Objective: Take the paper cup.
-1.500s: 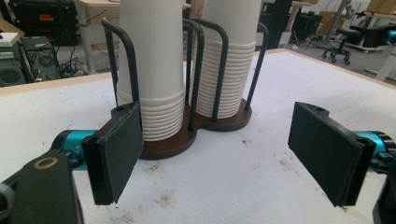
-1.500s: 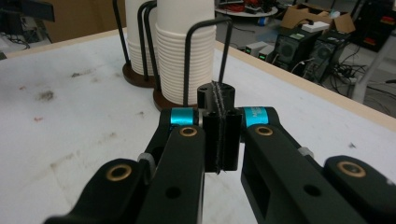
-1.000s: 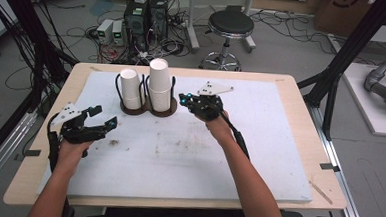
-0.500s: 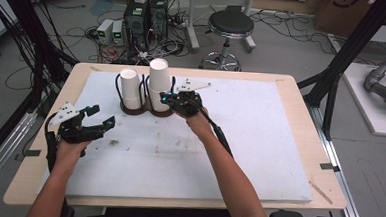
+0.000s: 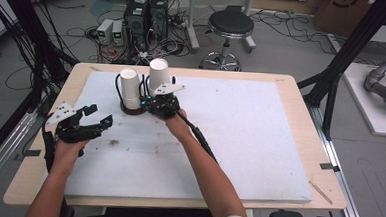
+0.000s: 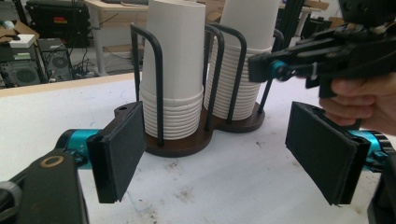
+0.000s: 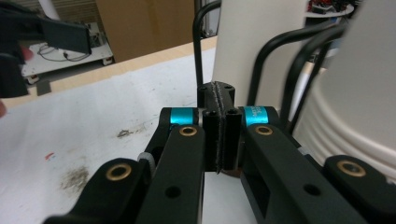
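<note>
Mostly white mat [image 5: 259, 142], wooden table [image 5: 326, 195], stool [image 5: 230, 25]

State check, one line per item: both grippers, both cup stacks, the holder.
left gripper: jaws wide, just been closing a little, nothing between them, apart from the holder.
right gripper: jaws shut, nothing held, at the holder's wires.
left cup stack: upright, nested in the holder.
right cup stack: upright, nested, taller.
cup holder: upright on the table.
</note>
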Tool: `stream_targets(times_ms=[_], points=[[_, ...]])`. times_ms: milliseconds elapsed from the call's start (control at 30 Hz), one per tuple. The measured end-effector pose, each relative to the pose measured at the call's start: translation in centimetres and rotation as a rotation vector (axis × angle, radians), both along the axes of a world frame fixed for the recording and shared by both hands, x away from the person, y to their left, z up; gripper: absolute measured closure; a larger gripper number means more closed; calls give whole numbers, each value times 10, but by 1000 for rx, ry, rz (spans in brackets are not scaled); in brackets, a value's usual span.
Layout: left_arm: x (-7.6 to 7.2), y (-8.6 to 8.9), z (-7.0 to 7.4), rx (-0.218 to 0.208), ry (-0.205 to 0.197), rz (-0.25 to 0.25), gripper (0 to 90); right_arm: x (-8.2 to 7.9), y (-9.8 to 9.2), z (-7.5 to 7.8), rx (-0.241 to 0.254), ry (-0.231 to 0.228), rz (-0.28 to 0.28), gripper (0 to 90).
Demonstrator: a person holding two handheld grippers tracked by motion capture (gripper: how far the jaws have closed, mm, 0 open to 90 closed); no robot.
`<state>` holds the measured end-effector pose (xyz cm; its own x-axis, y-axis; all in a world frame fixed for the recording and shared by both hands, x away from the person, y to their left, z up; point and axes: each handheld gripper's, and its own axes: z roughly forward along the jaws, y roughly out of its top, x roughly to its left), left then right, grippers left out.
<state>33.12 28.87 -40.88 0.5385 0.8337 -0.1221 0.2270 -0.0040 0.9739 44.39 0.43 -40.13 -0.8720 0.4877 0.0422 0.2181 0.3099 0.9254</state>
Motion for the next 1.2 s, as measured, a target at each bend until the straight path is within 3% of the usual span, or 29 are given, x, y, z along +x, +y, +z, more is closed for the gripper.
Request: stream_targets(times_ms=[333, 600, 1200], points=[[0, 1, -1, 0, 4, 5, 202, 5, 31, -19, -45, 31, -26, 900], [0, 2, -2, -3, 7, 21, 208, 12, 42, -35, -51, 85, -91, 900], [2, 5, -2, -4, 9, 53, 214, 12, 57, -42, -34, 127, -186, 900]])
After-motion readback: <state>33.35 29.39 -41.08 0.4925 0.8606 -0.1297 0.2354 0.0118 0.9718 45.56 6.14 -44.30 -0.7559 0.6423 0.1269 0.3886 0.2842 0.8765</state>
